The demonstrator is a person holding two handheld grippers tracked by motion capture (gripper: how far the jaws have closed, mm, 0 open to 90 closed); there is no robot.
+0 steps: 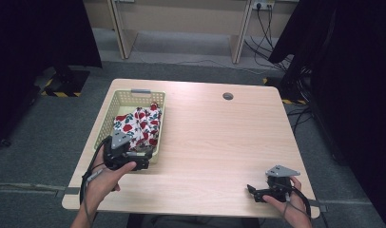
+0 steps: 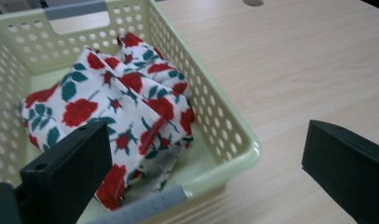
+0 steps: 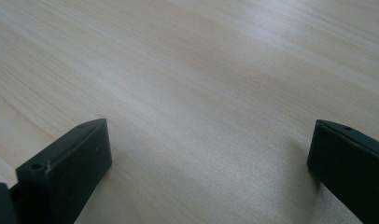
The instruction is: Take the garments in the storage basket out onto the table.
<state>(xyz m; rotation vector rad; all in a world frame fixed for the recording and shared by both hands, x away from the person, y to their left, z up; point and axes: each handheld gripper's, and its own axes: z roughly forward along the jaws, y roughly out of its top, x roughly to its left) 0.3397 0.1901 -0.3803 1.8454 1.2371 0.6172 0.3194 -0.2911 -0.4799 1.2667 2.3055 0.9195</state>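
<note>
A pale green perforated basket stands on the left part of the wooden table. A white cloth with red roses and green leaves lies bunched inside it. My left gripper hangs over the basket's near end. In the left gripper view its jaws are wide apart, so the left gripper is open, with the cloth and the basket rim just ahead. My right gripper rests near the front right edge. It too is open, over bare wood, with nothing between its jaws.
A round cable hole sits in the table near the far edge. Beyond the table are desk legs and loose cables on the floor. Dark curtains flank both sides.
</note>
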